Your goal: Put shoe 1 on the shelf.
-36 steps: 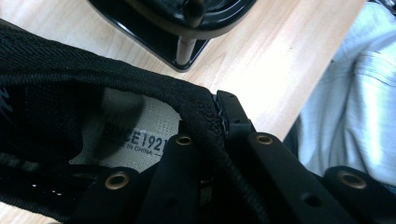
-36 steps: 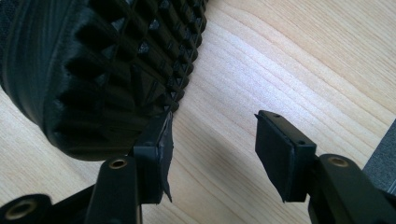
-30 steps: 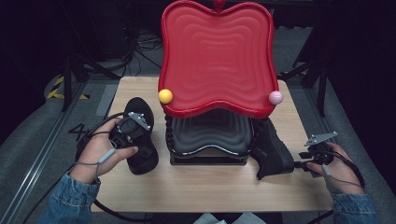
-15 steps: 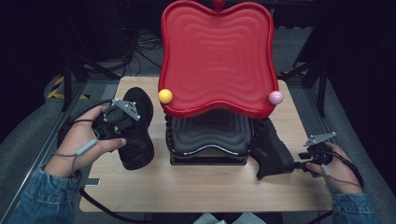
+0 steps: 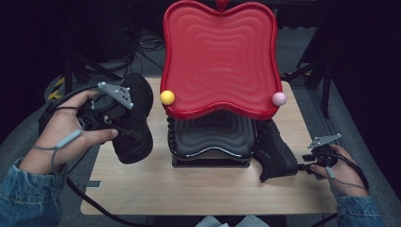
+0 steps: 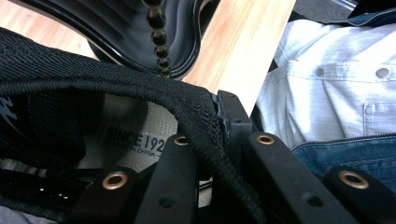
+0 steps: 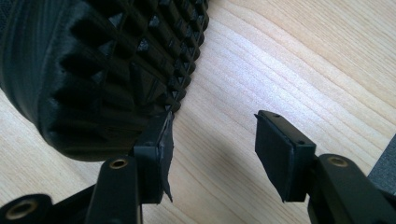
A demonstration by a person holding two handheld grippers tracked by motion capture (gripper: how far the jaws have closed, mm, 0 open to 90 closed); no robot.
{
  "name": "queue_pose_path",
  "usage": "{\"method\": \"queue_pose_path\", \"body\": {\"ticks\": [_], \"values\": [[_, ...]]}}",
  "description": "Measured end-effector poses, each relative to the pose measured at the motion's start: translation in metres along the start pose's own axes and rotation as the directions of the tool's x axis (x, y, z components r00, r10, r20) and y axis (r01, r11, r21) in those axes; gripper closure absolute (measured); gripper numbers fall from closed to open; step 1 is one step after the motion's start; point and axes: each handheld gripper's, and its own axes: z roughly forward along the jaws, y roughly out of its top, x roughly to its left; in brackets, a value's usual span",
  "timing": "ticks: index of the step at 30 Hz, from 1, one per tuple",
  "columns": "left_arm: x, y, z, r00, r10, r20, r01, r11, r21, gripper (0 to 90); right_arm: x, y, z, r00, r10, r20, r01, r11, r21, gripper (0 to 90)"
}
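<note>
- High view: left gripper at frame left, clamped on the collar of a black shoe, lifted off the wooden table and tilted, sole toward the lower right. At centre, a red apple-shaped case lid standing open above a black ribbed base, with a yellow knob and a pink knob at the lid's lower corners. At lower right, a second black shoe lying on its side against the base, right gripper just at its heel end.
- Left gripper view: jaws pinched tight on the woven collar rim at lower centre, printed insole visible inside the shoe at left. Black base and table edge across the top, a pale shirt and jeans at right.
- Right gripper view: jaws spread wide, nothing between them; one pad resting beside the lugged sole in the upper left, the other pad over bare wood at lower right.
- Judgement on the step in hand: lifting the left-side shoe toward the open case. Best done by keeping the clamp firm on the collar, raising high enough to clear the base's rim, and swinging in slowly so the toe misses the yellow knob and lid edge.
</note>
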Motion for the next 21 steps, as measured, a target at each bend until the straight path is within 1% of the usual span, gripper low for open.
{"method": "queue_pose_path", "body": {"ticks": [6,8,9,11,14,15,16,19,20,21], "values": [[-0.007,0.009,-0.022,0.9997,0.015,-0.019,-0.015,0.9997,-0.02,85.9,-0.001,-0.001,-0.004,1.0,0.003,0.004,-0.003,1.0,-0.012,47.6],[-0.01,0.013,-0.029,0.9994,0.017,-0.029,-0.018,0.9998,-0.013,85.8,-0.002,-0.001,-0.004,1.0,0.001,0.004,-0.001,1.0,-0.016,47.7],[-0.01,0.013,-0.029,0.9994,0.017,-0.029,-0.018,0.9998,-0.013,85.8,-0.002,-0.001,-0.004,1.0,0.001,0.004,-0.001,1.0,-0.016,47.7],[-0.012,0.017,-0.036,0.999,0.024,-0.036,-0.025,0.9995,-0.017,85.8,-0.002,-0.001,-0.005,1.0,0.002,0.004,-0.002,1.0,-0.016,47.7],[-0.016,0.024,-0.048,0.9985,0.024,-0.048,-0.025,0.9993,-0.026,85.7,-0.002,-0.001,-0.006,1.0,0.003,0.007,-0.003,1.0,-0.022,47.8],[-0.017,0.026,-0.052,0.9981,0.033,-0.052,-0.034,0.9991,-0.023,85.7,-0.002,-0.001,-0.007,1.0,0.0,0.009,0.0,1.0,-0.024,47.8],[-0.019,0.028,-0.055,0.9981,0.027,-0.055,-0.029,0.9991,-0.031,85.8,-0.002,-0.001,-0.007,1.0,-0.003,0.008,0.003,1.0,-0.027,47.9],[-0.022,0.034,-0.065,0.9966,0.044,-0.069,-0.047,0.9984,-0.031,85.7,-0.002,-0.001,-0.008,1.0,-0.001,0.009,0.002,1.0,-0.029,48.0],[-0.024,0.036,-0.068,0.9965,0.039,-0.074,-0.042,0.9985,-0.034,85.7,-0.002,-0.001,-0.008,1.0,-0.002,0.008,0.003,1.0,-0.029,48.0],[-0.024,0.039,-0.072,0.9957,0.05,-0.078,-0.053,0.9982,-0.028,85.8,-0.002,-0.001,-0.008,0.9999,-0.002,0.011,0.002,1.0,-0.029,48.0]]}}
